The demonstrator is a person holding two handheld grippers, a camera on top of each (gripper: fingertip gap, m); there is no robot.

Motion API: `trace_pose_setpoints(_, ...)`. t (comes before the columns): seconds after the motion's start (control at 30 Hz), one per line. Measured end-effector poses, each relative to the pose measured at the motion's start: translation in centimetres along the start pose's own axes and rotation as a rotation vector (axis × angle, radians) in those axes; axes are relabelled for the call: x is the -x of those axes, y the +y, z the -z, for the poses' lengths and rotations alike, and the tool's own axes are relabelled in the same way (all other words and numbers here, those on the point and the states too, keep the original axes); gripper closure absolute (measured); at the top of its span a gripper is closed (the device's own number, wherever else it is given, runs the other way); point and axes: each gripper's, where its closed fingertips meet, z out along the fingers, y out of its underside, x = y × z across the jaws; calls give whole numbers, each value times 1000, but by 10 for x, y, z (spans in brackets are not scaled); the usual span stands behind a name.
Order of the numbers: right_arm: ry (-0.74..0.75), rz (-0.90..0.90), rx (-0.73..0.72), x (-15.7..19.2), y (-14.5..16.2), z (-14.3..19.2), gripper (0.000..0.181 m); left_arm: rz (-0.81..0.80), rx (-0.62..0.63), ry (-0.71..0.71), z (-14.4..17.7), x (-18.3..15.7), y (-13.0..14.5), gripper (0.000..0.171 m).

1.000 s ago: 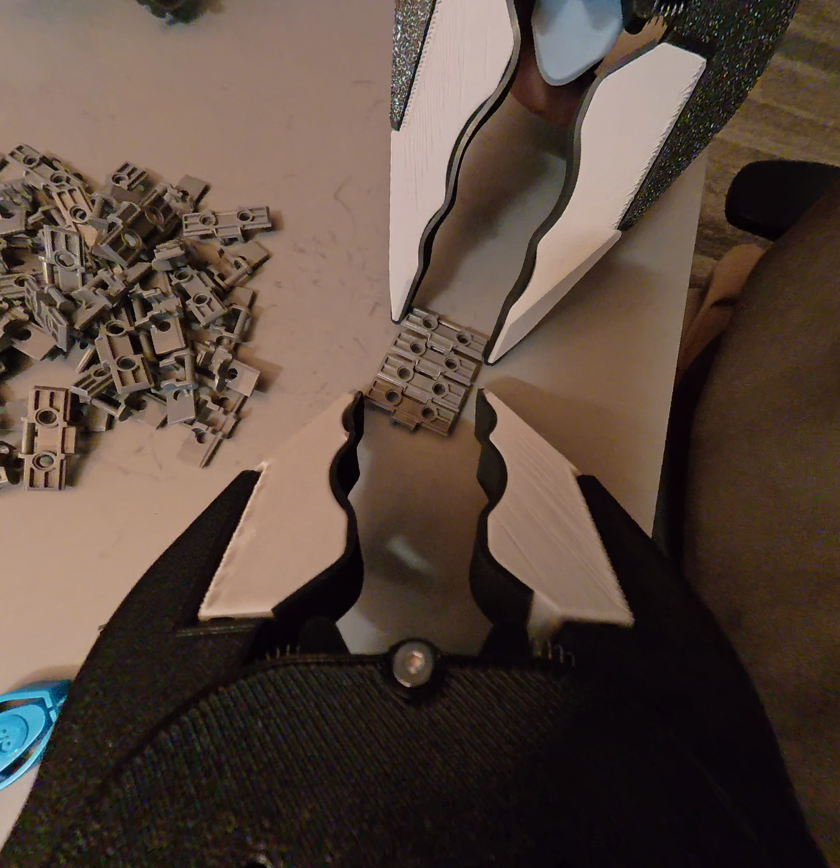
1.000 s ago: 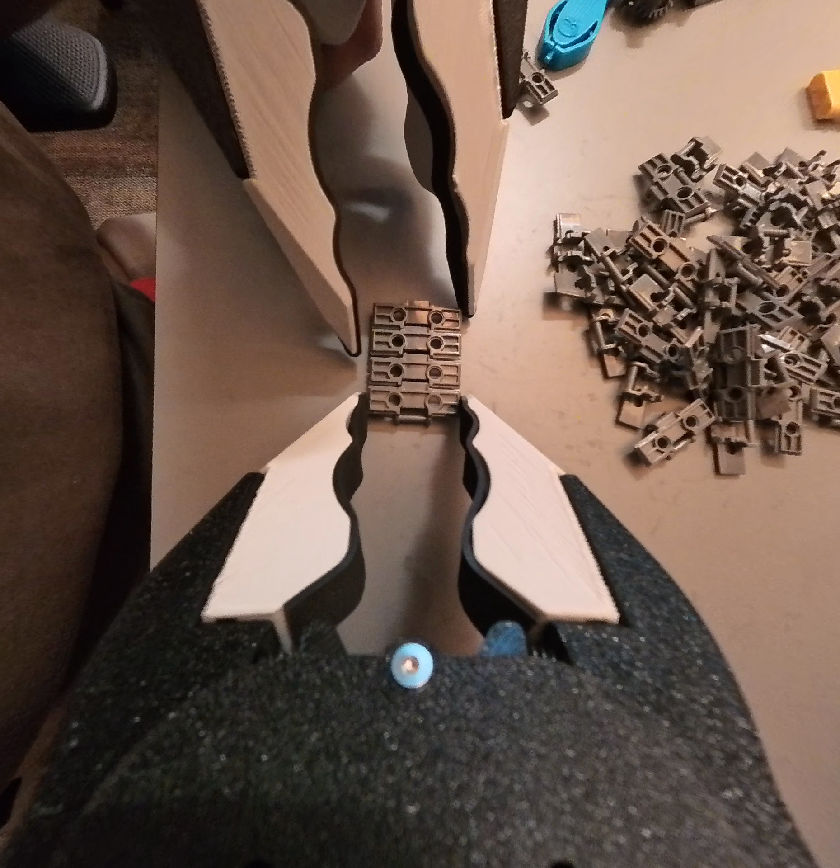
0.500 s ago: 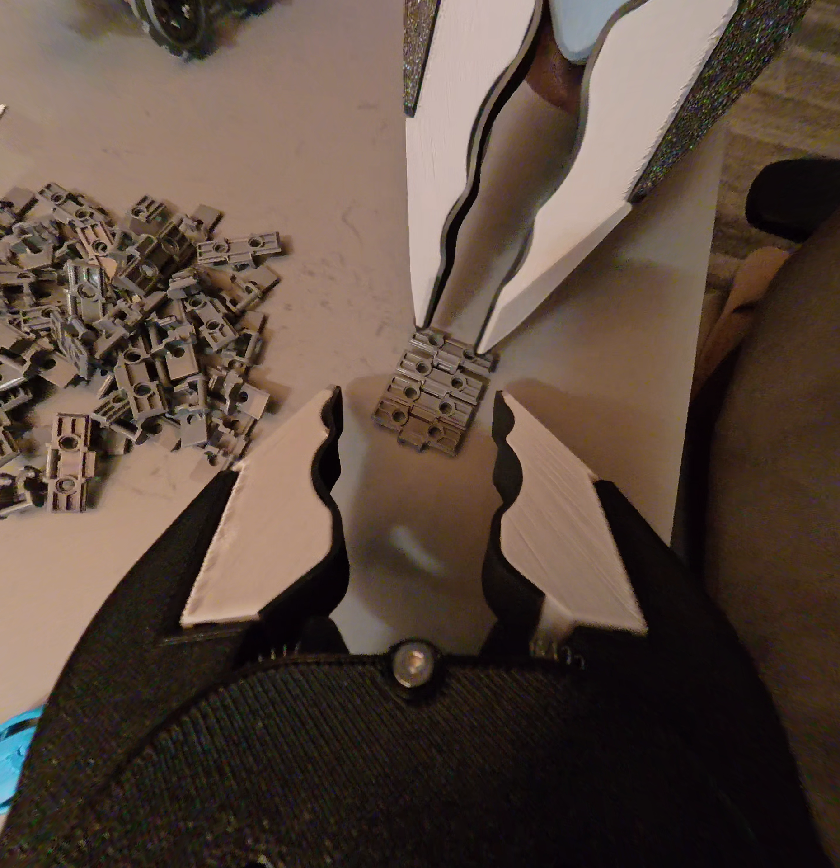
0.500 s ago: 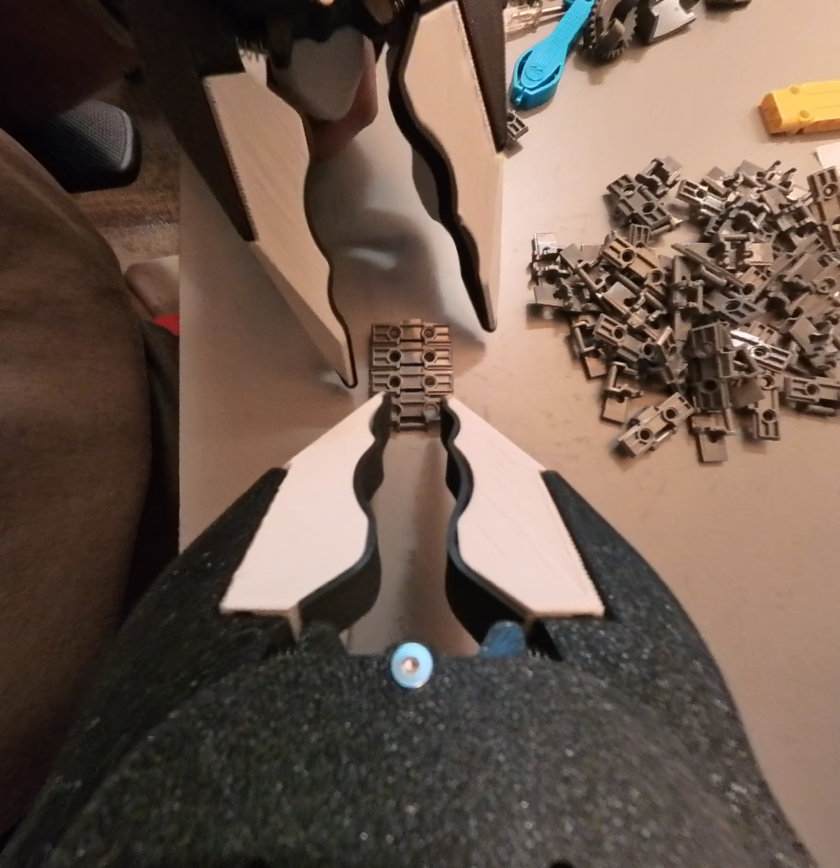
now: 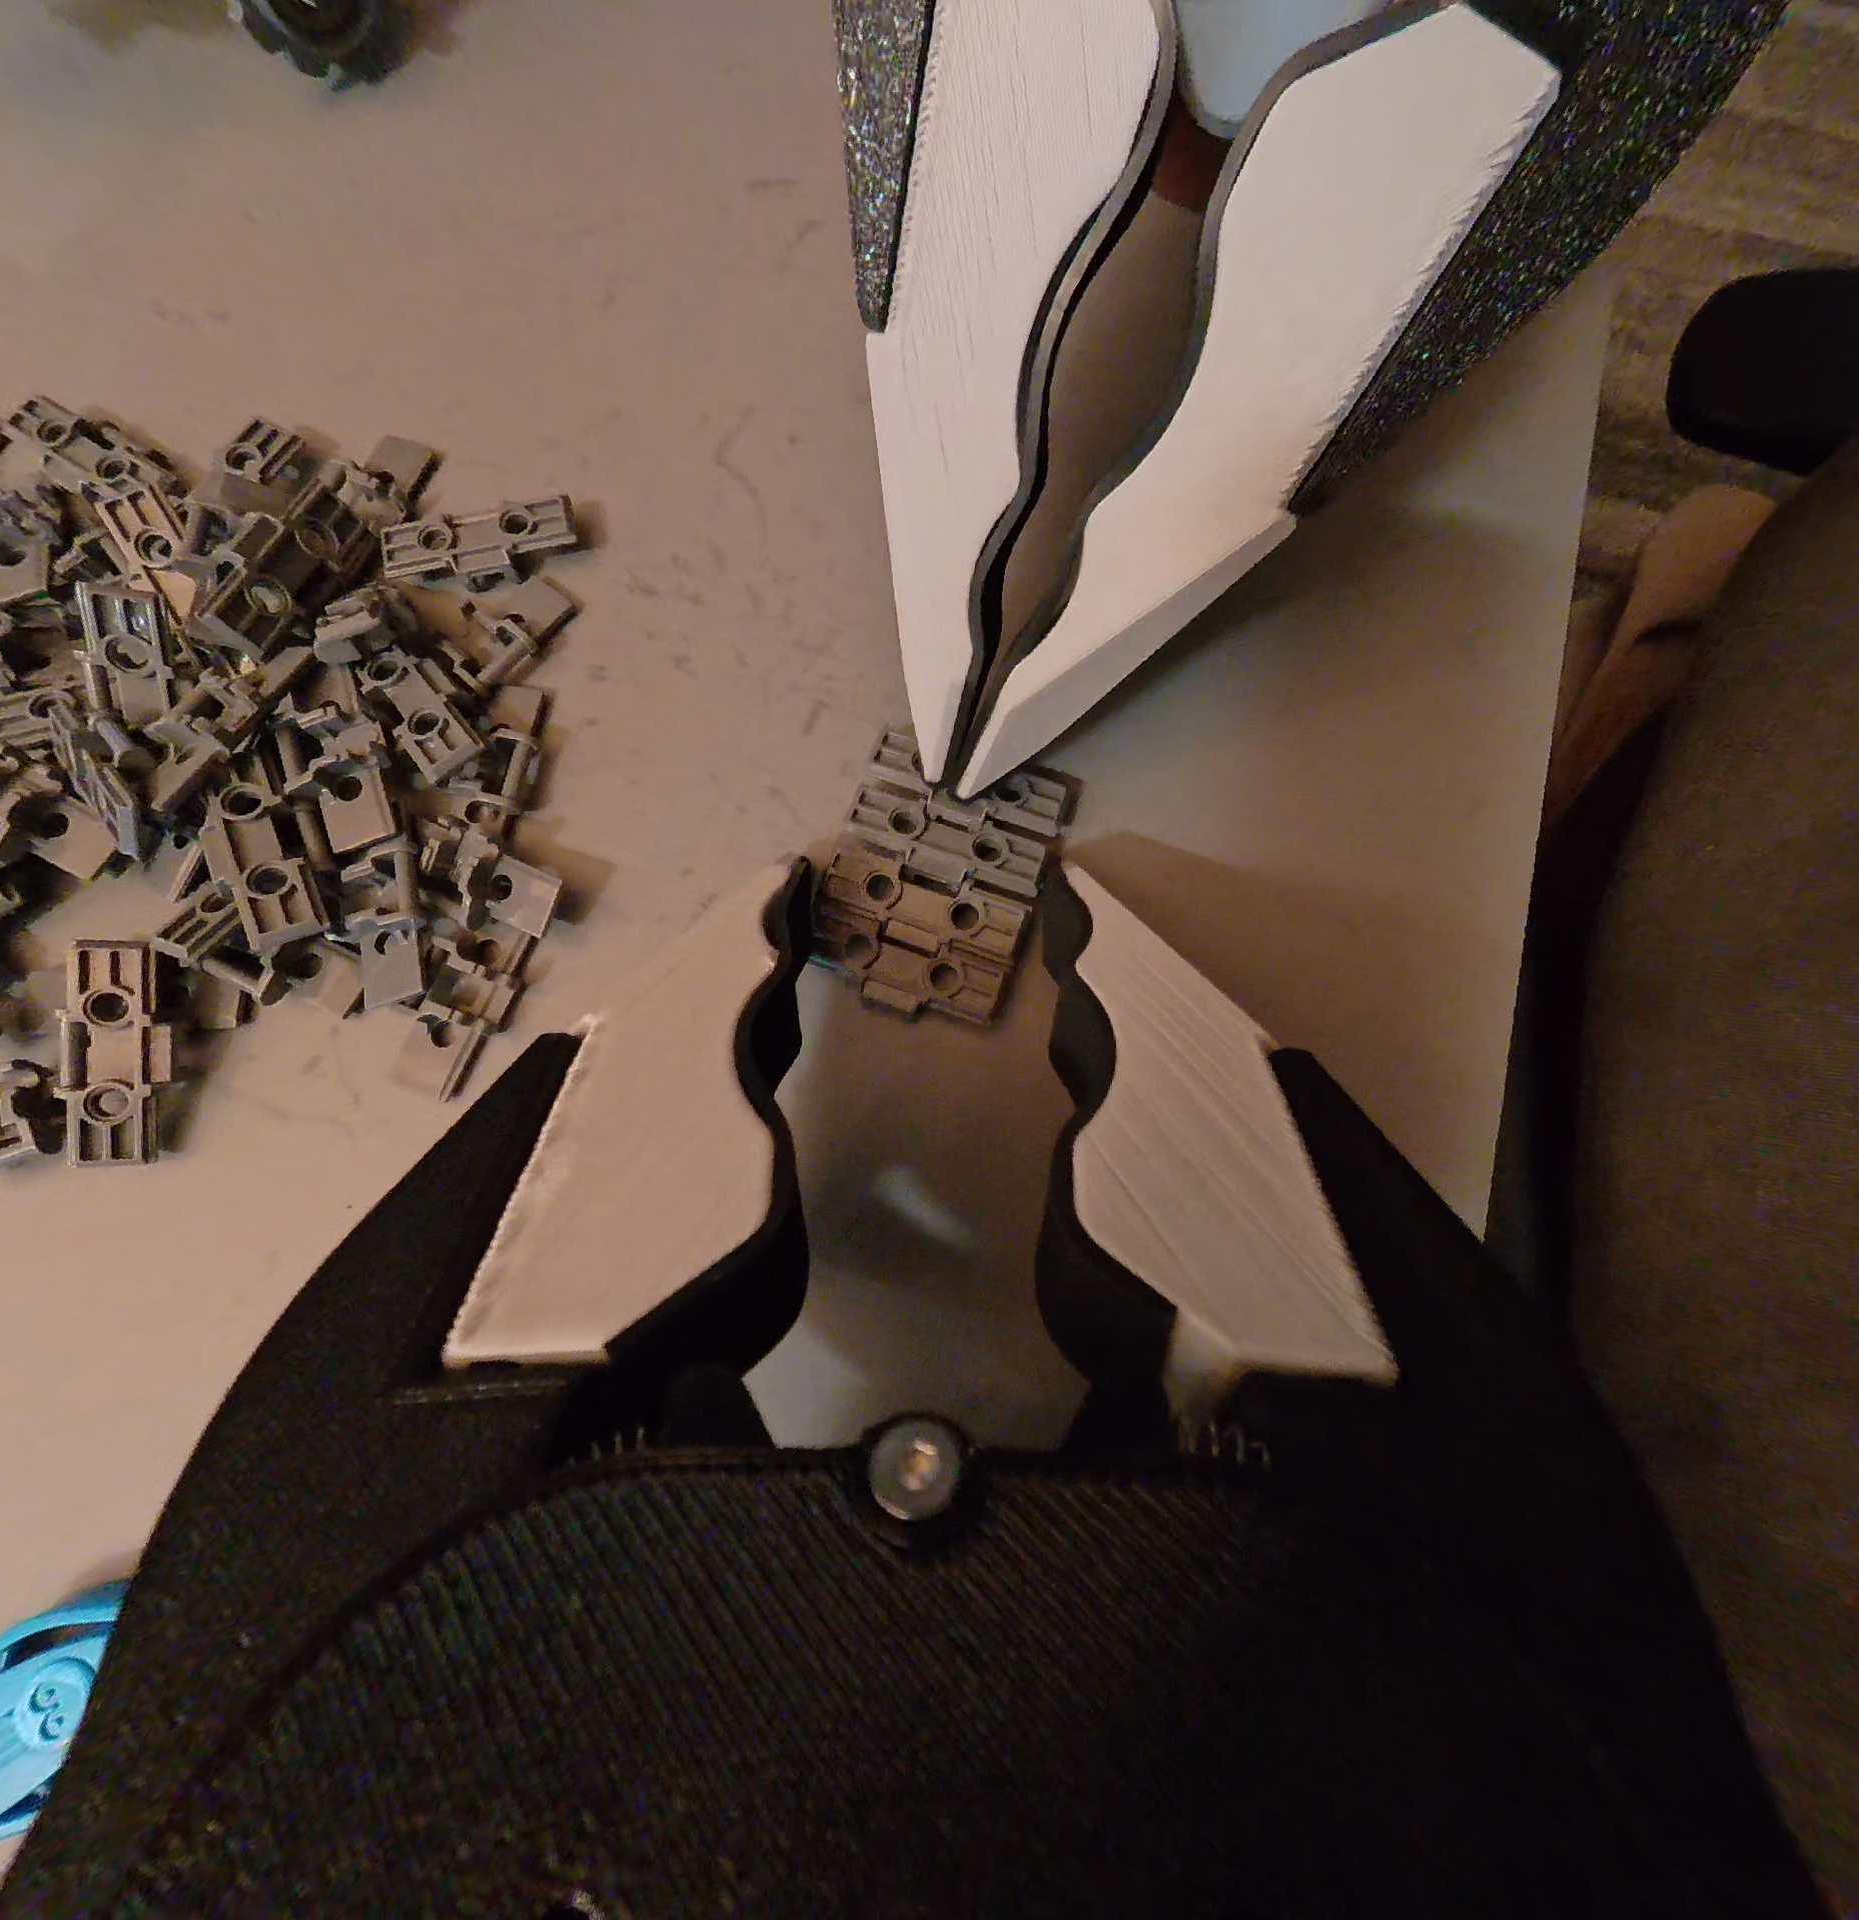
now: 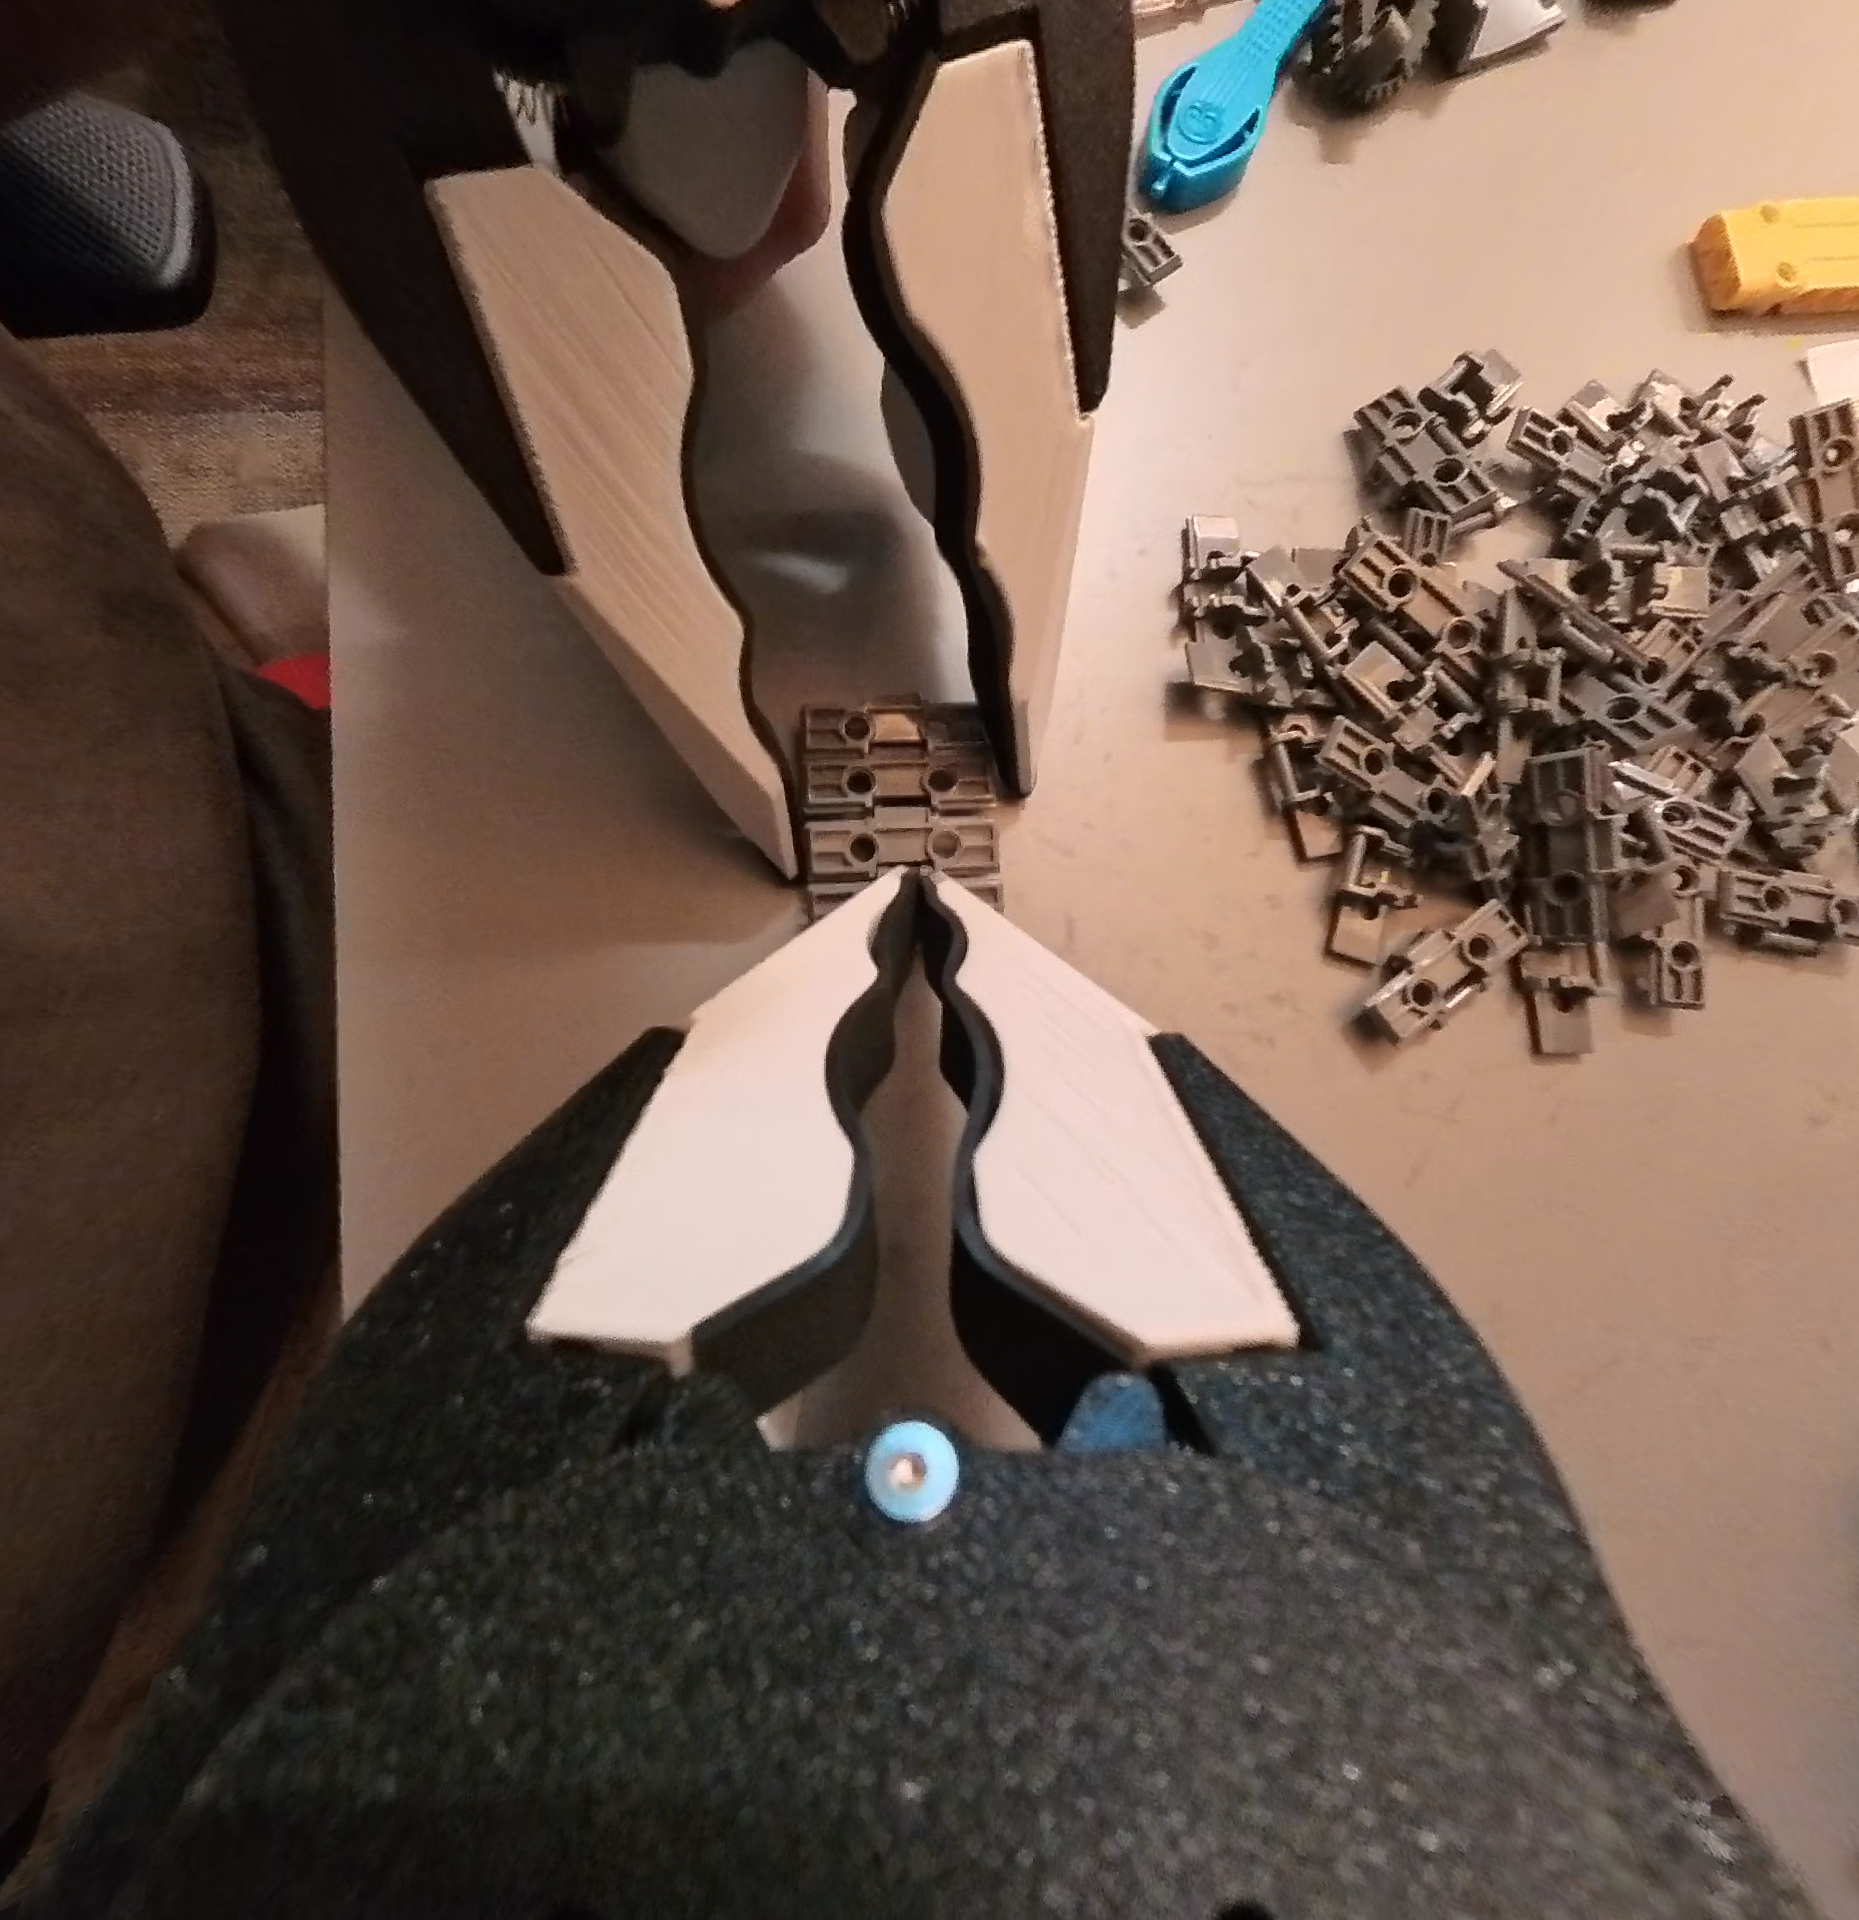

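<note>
A short strip of joined grey track links lies flat near the table's edge. My left gripper has closed in on the strip's two long sides, and its pads touch both edges. In the right wrist view it comes in from the top and straddles the strip. My right gripper is shut, with its tips together and resting on the strip's end nearest to it. In the left wrist view it points down onto the far end. Nothing shows between its tips.
A pile of loose grey links lies to one side, also in the right wrist view. A blue tool, a yellow piece and a single loose link lie beyond. The table edge and a person's lap are close. Both grippers' tips are close together, under 4 cm apart.
My right gripper went from open around the strip's end to fully shut on top of it. My left gripper moved forward and narrowed onto the strip's sides.
</note>
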Motion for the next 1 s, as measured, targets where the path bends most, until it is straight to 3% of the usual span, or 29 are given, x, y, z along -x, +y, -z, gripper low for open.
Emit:
trace_pose_setpoints(0.13,-24,-59,12,0,0,-1,181,-6,1,-1,0,-1,0,129)
trace_pose_setpoints(0.37,42,23,125,0,-1,-3,181,-12,1,13,0,-3,0,131)
trace_pose_setpoints(1.0,-60,-48,270,2,-5,-10,181,-14,1,20,-1,-4,0,133)
